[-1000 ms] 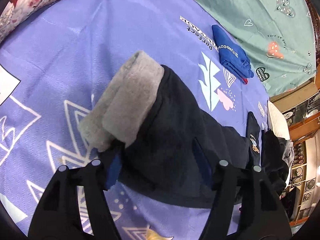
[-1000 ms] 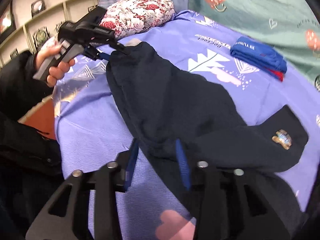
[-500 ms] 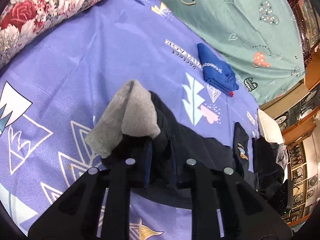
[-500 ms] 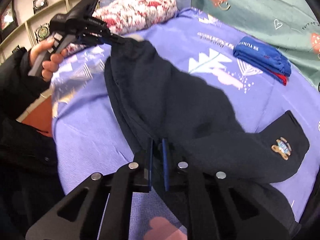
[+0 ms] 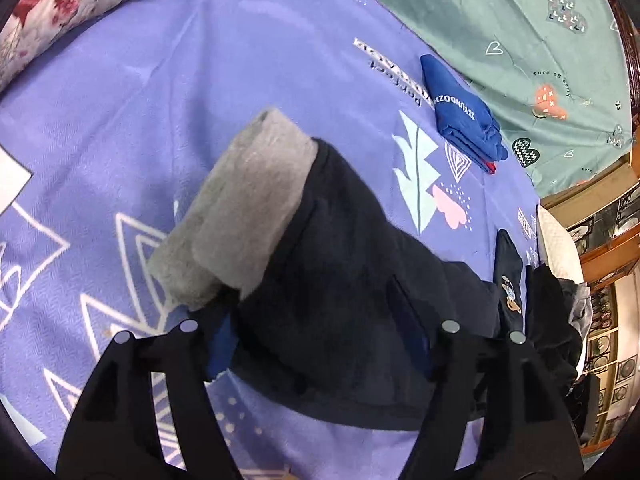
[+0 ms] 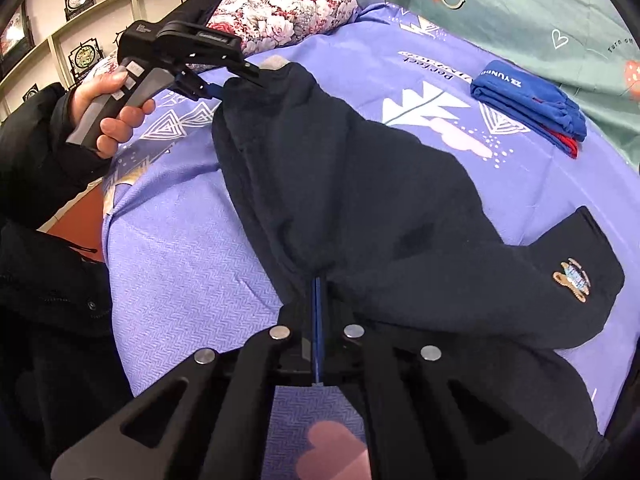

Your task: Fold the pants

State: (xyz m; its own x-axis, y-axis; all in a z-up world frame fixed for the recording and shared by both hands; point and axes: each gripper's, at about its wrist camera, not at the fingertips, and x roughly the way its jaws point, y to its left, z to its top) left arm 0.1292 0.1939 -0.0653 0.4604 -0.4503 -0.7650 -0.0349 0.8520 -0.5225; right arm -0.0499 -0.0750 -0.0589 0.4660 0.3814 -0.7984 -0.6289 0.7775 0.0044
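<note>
The dark navy pants [image 6: 360, 184] with grey fleece lining [image 5: 240, 216] lie stretched across the purple bedsheet [image 6: 180, 264]. A small embroidered badge [image 6: 572, 278] shows on one end at the right. My left gripper [image 5: 320, 340] is open, its fingers [image 5: 218, 344] straddling the waistband end beside the turned-out grey lining; it also shows in the right wrist view [image 6: 224, 80] at the pants' far end. My right gripper [image 6: 318, 312] is shut on a pinch of the dark fabric at the pants' near edge.
A folded blue garment [image 6: 528, 100] lies at the back right on the sheet, also seen in the left wrist view [image 5: 460, 108]. A floral pillow [image 6: 280, 12] is at the head. A green sheet [image 5: 500, 20] lies beyond. Dark clothes [image 5: 556, 320] are piled at the right edge.
My left gripper was open, shut on the waistband half a second ago, and has opened again. My right gripper closed on the dark fabric and stays shut.
</note>
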